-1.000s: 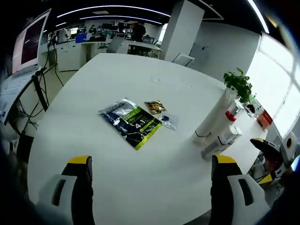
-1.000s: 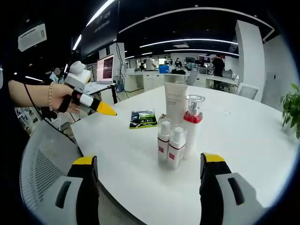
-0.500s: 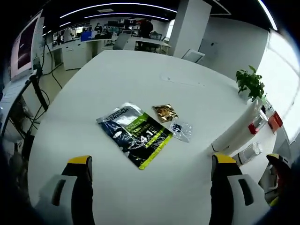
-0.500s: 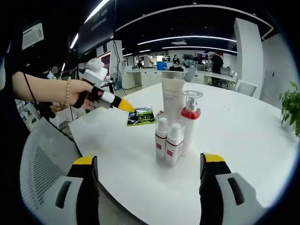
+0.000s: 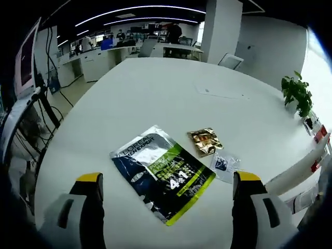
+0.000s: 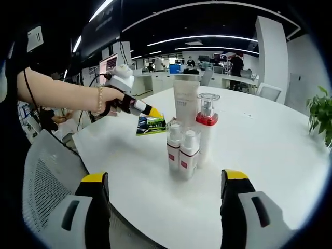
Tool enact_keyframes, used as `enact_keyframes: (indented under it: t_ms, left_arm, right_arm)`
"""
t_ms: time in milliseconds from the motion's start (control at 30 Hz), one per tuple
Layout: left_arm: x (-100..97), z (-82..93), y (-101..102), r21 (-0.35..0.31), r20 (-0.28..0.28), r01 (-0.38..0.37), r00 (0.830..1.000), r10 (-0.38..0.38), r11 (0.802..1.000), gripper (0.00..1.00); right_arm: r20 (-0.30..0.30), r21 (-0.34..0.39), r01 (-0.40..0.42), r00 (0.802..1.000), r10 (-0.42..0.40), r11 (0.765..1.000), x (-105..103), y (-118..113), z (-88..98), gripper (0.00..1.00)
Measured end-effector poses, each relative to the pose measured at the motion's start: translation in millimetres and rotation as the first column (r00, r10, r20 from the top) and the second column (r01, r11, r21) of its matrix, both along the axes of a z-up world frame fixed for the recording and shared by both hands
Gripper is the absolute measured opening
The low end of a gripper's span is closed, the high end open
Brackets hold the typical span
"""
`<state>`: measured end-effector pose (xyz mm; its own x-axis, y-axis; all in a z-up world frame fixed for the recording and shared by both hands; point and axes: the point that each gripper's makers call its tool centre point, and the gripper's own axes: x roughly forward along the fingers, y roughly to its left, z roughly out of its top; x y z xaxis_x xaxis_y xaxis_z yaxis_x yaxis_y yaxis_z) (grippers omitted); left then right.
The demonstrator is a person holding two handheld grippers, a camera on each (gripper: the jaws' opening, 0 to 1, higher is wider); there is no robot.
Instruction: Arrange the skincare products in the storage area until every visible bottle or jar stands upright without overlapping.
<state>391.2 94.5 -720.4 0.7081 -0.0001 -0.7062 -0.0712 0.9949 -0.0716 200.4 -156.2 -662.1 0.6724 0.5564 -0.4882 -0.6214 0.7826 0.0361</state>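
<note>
A white tube (image 6: 185,104), a clear pump bottle with a red collar (image 6: 206,127) and two small white bottles with red labels (image 6: 180,151) stand upright in a tight cluster on the white table (image 6: 259,155). My right gripper (image 6: 164,177) is open, short of the cluster at the table's near edge. My left gripper (image 5: 167,179) is open and hovers just above a green, black and silver sachet pack (image 5: 162,179). A gold sachet (image 5: 205,141) and a small clear sachet (image 5: 224,165) lie beside the pack. In the right gripper view the left gripper (image 6: 154,112), in a person's hand, reaches over the pack (image 6: 150,125).
A mesh chair (image 6: 46,187) stands at the table's near edge. A potted plant (image 5: 296,93) is at the far side, and a sheet of paper (image 5: 220,92) lies mid-table. Desks, a monitor (image 5: 26,52) and cables fill the room behind.
My left gripper has moved in over the table toward the sachet pack, which now looks larger and closer. The bottle cluster and right gripper stay about where they were.
</note>
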Motion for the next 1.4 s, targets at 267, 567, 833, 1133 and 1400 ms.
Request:
enact_keyframes:
  t_ms: [267, 567, 833, 1133, 1400]
  left_arm:
    - [23.9, -19.3, 1, -0.012, -0.038, -0.064, 0.997, 0.064, 0.998, 0.97]
    - [15.2, -37.4, 6, 0.049, -0.093, -0.084, 0.992, 0.089, 0.995, 0.98]
    - [16.8, -47.7, 8, 0.037, -0.137, -0.086, 0.986, 0.090, 0.996, 0.93]
    - [8.9, -48.6, 10, 0.061, -0.093, -0.032, 0.995, 0.037, 0.998, 0.85]
    - [8.2, -45.0, 9, 0.086, -0.045, 0.043, 0.998, -0.039, 0.995, 0.66]
  right_arm:
    - [-0.019, -0.007, 0.021, 1.000, -0.021, 1.000, 1, -4, -4.5, 0.88]
    - [-0.036, -0.015, 0.034, 0.999, -0.035, 0.999, 2, -6, -8.9, 0.87]
    - [-0.044, -0.025, 0.035, 0.998, -0.036, 0.999, 1, -6, -10.6, 0.87]
    - [-0.041, -0.029, 0.032, 0.999, -0.033, 0.999, 2, -6, -11.3, 0.88]
    - [-0.032, -0.036, 0.023, 0.999, -0.025, 0.999, 2, -5, -10.9, 0.88]
